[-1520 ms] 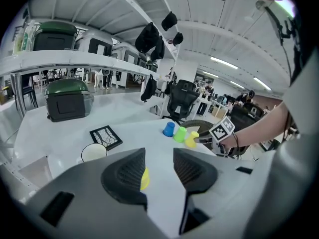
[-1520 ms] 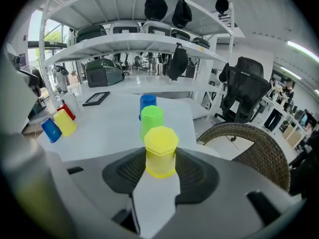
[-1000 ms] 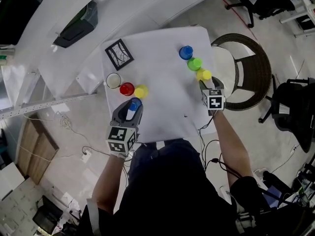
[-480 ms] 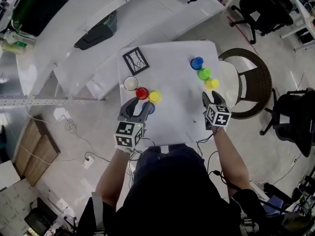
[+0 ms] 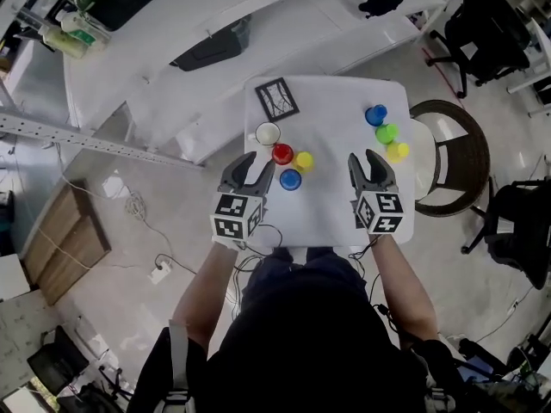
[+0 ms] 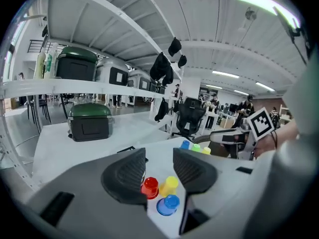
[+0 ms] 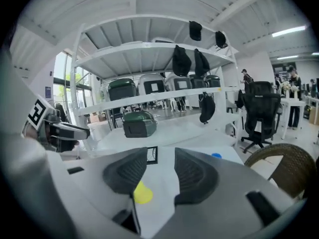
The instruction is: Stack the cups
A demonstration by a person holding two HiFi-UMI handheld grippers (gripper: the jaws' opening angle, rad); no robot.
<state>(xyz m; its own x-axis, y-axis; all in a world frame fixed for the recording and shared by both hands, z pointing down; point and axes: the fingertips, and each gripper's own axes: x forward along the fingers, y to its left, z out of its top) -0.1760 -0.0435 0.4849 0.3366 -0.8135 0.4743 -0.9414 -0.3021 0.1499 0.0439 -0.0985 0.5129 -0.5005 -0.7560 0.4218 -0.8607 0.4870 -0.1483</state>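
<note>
Grey, ribbed pads mark both tools nearest the person. The left gripper [image 5: 260,162] hovers over the near left edge of the white table [image 5: 336,209] with its jaws apart and nothing between them. The right gripper [image 5: 362,157] hangs over the near right part of the table. Its jaws have just been closing, yet a clear gap remains and they hold nothing. Just past the left gripper's tips stands the nearer blue cup [image 5: 290,179] on the tabletop. Behind it the red cup [image 5: 282,153] and the left-hand yellow cup [image 5: 303,161] sit side by side, and the white cup [image 5: 268,133] is a little farther and to the left. Beyond the right gripper, near the table's right edge, a slanting row runs away from the person: the right-hand yellow cup [image 5: 397,151], the green cup [image 5: 386,133], then the farther blue cup [image 5: 375,115]. No cup sits on another. A wicker chair [image 5: 452,157] stands beside that edge. A black-framed card [image 5: 277,98] lies at the far left corner. Farther off, a green-lidded case [image 6: 88,121] rests on a white bench.
</note>
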